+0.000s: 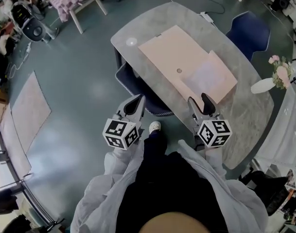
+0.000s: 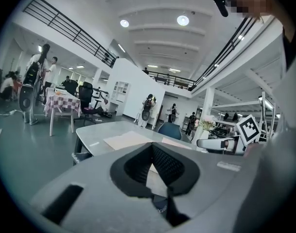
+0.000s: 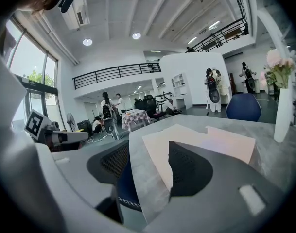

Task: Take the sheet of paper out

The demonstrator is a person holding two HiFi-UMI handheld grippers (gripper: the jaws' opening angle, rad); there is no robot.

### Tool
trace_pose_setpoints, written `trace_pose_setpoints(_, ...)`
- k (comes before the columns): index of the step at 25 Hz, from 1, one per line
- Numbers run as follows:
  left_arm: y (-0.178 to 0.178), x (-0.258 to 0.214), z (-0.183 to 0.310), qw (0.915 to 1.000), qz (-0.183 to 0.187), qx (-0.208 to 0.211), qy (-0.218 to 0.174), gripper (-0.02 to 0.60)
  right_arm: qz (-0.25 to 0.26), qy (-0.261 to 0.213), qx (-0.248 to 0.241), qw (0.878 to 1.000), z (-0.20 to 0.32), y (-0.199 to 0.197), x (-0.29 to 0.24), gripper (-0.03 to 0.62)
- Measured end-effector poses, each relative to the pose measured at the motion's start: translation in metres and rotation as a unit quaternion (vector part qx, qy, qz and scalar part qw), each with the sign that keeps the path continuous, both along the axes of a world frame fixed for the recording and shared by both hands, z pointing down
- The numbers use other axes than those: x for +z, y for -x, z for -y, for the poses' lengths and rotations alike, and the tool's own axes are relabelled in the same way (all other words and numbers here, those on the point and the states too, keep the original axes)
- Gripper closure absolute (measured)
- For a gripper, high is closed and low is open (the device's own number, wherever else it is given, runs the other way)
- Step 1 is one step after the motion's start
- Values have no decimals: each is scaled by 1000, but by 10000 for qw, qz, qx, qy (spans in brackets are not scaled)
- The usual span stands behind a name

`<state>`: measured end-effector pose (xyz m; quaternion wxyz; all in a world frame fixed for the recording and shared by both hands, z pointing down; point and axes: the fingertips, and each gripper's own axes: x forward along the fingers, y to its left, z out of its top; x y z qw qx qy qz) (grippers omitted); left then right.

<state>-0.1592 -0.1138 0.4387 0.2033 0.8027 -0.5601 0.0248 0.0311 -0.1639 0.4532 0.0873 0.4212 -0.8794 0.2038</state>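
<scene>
At the near edge of the scene, the right gripper (image 1: 200, 104) hangs with its jaws wide apart and nothing held; its own view shows the near rim of the grey marbled tabletop (image 1: 245, 115) running up between the two pads, not touching them. Over to the left, the left gripper (image 1: 133, 105) is off the tabletop, above the grey floor (image 1: 84, 106), tips pressed together into one point, nothing caught in them. Both grippers are carried low in front of the person, white sleeves (image 1: 113, 178) behind them.

Just beyond the right gripper lies the near right end of a large pale peach flat folder (image 1: 172, 52), set slantwise across the tabletop. At that end sits the paler, whitish sheet of paper (image 1: 208, 76), overlapping the folder; whether it is tucked in or lies on top I cannot tell. It is near the right gripper, untouched.

Between the grippers, a dark blue chair (image 1: 138, 89) pokes out under the tabletop's near left edge. At the right, a white vase (image 1: 263, 85) of pink flowers (image 1: 280, 72). Farther off, a blue chair (image 1: 250, 33).
</scene>
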Motion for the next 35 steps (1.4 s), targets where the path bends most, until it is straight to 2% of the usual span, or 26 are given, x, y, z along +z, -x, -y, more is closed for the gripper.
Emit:
trace_pose_setpoints(6, 10, 2, 46, 9997, -114, 221, 21, 581, -85, 54, 235, 9997, 34, 7, 5, 347)
trace_pose_setpoints(13, 8, -1, 92, 9977, -126, 665, -29, 581, -173, 45, 420, 9990, 69, 13, 7, 347)
trace_pose_setpoints(23, -6, 8, 142, 9928, -210, 1181, -17, 581, -280, 341, -2, 9990, 116, 8, 25, 347)
trace_pose_setpoints(26, -18, 10, 147, 9910, -270, 1308, 14, 581, -547, 326, -362, 9973, 128, 6, 26, 347)
trace_pose_setpoints(29, -28, 14, 149, 9897, -291, 1401, 41, 581, -1050, 236, -1057, 9886, 136, 11, 26, 347)
trace_pose_setpoints(32, -35, 19, 151, 9894, -295, 1419, 106, 581, -1605, 163, -1786, 9706, 140, 14, 31, 347)
trace_pose_setpoints(35, -39, 18, 152, 9899, -301, 1377, 140, 581, -2171, 144, -2519, 9430, 139, 16, 40, 347)
